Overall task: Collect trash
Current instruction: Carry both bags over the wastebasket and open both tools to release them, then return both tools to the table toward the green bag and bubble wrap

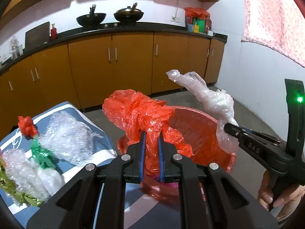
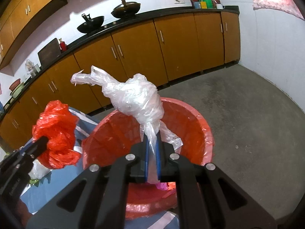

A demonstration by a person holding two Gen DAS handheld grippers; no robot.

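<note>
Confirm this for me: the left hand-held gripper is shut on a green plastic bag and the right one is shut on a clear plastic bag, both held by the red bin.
Not quite. The left hand-held gripper is shut on a red plastic bag, not a green one, as the left wrist view shows. The rest stands: the right hand-held gripper is shut on the clear plastic bag, both by the red bin.

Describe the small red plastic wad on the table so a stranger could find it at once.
Start at the blue-and-white table left of the red-lined bin. On its far left edge, beside the bubble wrap, lies the small red plastic wad. It is the only red piece there, joined to green crumpled plastic.
</note>
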